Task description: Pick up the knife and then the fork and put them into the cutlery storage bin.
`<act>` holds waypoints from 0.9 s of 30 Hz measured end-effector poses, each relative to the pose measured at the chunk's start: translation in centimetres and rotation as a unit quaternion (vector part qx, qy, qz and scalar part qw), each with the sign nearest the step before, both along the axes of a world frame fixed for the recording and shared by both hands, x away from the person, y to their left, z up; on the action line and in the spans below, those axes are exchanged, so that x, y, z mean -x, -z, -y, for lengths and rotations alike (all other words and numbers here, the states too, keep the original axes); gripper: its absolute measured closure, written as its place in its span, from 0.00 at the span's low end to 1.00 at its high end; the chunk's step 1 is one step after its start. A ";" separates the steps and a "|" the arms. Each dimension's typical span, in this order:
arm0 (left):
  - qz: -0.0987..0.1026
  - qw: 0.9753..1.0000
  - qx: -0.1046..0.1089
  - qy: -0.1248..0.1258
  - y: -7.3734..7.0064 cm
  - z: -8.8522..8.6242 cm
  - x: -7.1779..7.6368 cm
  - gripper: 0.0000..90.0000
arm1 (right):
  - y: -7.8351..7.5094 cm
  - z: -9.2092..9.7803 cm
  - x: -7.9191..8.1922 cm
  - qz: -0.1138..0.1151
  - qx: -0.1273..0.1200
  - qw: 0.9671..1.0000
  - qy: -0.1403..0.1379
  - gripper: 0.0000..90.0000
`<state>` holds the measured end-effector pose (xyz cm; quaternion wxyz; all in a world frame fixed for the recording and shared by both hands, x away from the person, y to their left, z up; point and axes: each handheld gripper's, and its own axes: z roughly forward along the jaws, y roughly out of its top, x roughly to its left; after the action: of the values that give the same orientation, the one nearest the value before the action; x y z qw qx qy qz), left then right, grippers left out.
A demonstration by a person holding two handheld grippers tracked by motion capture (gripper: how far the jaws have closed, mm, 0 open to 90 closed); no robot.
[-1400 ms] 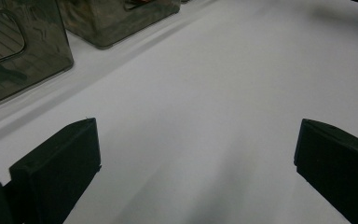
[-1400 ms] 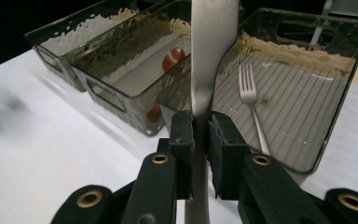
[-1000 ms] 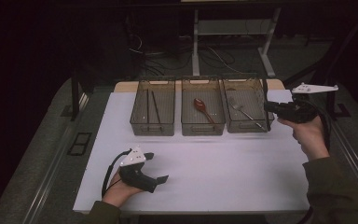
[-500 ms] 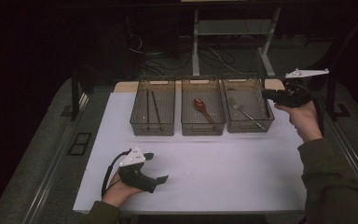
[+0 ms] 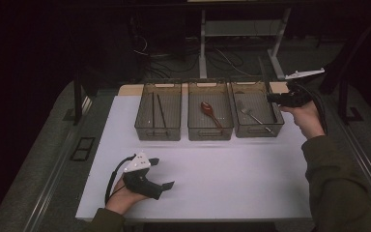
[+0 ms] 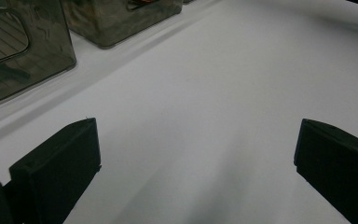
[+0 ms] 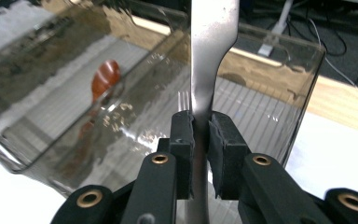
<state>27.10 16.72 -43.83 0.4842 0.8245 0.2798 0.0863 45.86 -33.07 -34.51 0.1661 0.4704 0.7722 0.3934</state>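
Three smoky clear bins stand in a row at the back of the white mat [image 5: 222,174]. The left bin [image 5: 158,131] holds chopsticks [image 5: 157,108], the middle bin [image 5: 210,131] a red-brown spoon [image 5: 208,109], and the right bin [image 5: 258,131] a fork [image 5: 249,113]. My right gripper [image 5: 271,98] hovers at the right bin's right rim. In the right gripper view the gripper [image 7: 200,126] is shut on a flat metal utensil handle [image 7: 212,46] that rises in front of the bin wall [image 7: 270,93]. My left gripper [image 5: 163,172] rests open on the mat at the front left, with nothing between its jaws [image 6: 196,154].
A wooden board edge [image 5: 125,90] shows behind the bins. Dark floor with cables [image 5: 232,60] and desk legs [image 5: 203,43] lies beyond the table. Metal rails [image 5: 58,164] run along both table sides. Two bin walls [image 6: 23,60] stand ahead of the left gripper.
My right gripper has moved away from the person and leftward to the right bin's rim, carrying the metal utensil. The left gripper has stayed put.
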 end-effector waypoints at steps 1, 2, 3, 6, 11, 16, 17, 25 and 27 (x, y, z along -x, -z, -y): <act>0.001 1.000 0.000 0.000 0.0 0.0 0.0 0.00 | 0.2 0.0 -0.2 -0.004 0.002 1.000 0.002 0.88; 0.001 1.000 0.001 0.000 0.0 0.0 0.0 0.00 | 0.5 0.1 -0.3 -0.007 0.005 1.000 0.004 0.88; 0.000 1.000 0.001 -0.001 0.0 0.0 0.0 0.00 | 0.7 0.1 -0.5 -0.013 0.008 1.000 0.006 0.88; 0.001 1.000 0.001 -0.001 0.0 -0.1 0.0 0.00 | 1.3 0.1 -0.9 -0.023 0.019 1.000 0.009 0.88; 0.001 1.000 0.002 -0.001 0.0 -0.1 -0.1 0.00 | 2.1 0.1 -1.5 -0.047 0.031 0.998 0.011 0.88; 0.000 1.000 0.001 -0.001 0.0 -0.1 0.0 0.00 | 2.7 -0.1 -1.9 -0.064 0.041 0.997 0.008 0.88; 0.000 1.000 0.001 -0.001 0.0 -0.1 -0.1 0.00 | 2.7 -0.2 -2.0 -0.067 0.044 0.997 0.006 0.88; 0.000 1.000 0.001 0.000 0.0 0.0 0.0 0.00 | 3.2 -1.1 -2.7 -0.107 0.069 0.992 -0.002 0.88; 0.000 1.000 0.001 0.000 0.0 0.0 0.0 0.00 | 3.4 -1.3 -2.9 -0.117 0.076 0.990 -0.002 0.88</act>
<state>27.12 16.76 -43.82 0.4847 0.8241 0.2801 0.0859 48.74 -31.73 -37.88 0.1094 0.4975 0.8149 0.2765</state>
